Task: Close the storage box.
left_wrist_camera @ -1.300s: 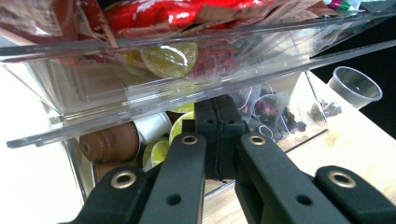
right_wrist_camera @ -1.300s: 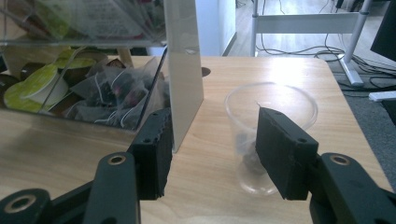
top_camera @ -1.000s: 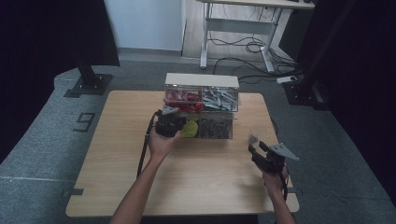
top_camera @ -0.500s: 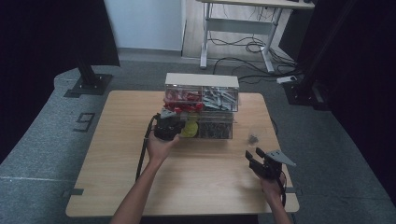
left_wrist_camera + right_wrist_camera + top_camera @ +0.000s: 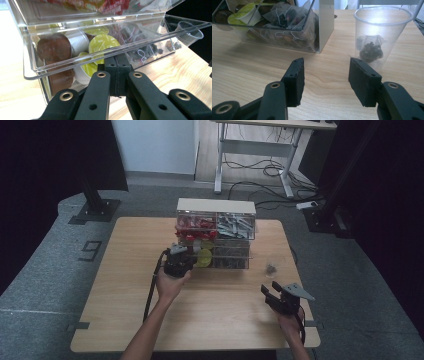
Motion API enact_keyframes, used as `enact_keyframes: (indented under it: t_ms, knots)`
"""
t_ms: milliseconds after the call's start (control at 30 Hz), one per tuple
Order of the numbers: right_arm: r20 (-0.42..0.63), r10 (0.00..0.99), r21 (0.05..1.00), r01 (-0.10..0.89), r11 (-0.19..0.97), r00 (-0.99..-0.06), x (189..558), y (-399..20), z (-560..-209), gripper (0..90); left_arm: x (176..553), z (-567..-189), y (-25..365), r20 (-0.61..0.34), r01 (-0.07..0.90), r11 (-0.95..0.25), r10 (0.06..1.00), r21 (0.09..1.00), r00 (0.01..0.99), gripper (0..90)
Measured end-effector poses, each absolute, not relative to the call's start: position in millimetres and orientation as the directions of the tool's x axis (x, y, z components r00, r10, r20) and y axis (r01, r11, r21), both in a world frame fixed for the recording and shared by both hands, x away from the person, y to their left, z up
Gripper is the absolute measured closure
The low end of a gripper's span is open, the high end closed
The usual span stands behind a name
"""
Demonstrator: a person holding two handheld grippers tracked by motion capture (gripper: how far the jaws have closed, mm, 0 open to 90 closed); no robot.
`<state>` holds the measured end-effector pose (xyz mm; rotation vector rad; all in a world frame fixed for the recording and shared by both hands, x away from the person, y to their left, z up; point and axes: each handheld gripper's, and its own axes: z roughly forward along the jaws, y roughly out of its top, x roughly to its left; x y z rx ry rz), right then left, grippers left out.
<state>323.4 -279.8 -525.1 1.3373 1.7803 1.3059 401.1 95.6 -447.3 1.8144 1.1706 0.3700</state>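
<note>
Clear acrylic drawer (image 5: 75, 60), round foil-topped capsules (image 5: 102, 43)

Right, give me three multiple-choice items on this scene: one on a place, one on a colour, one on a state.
1. Where does the clear plastic cup stand?
A. inside the organiser
B. on the table beside the clear organiser
C. between shut jaws

2. What colour are the lids of the light capsules in the lower drawer?
A. blue
B. yellow-green
C. white

3. How do the jaws of the right gripper stand?
A. apart, with nothing between them
B. shut on the cup
C. shut on a capsule

Answers:
1 B, the right gripper view shows the cup on the wooden table, apart from the organiser's wall.
2 B, the left gripper view shows yellow-green foil lids behind the drawer front.
3 A, bare table shows between the two black pads; the tea bag sits in the cup beyond them.
</note>
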Motion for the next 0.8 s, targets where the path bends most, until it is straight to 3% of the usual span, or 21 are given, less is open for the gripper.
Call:
enact_keyframes:
  t_ms: [800]
  knots:
    - [0.111,0.926,0.913,0.405,0.048,-0.360,322.2,-276.2,-529.9,46.7,394.6,-474.6,101.1,-0.250,0.606,-0.121,0.835,0.786,0.490,90.0]
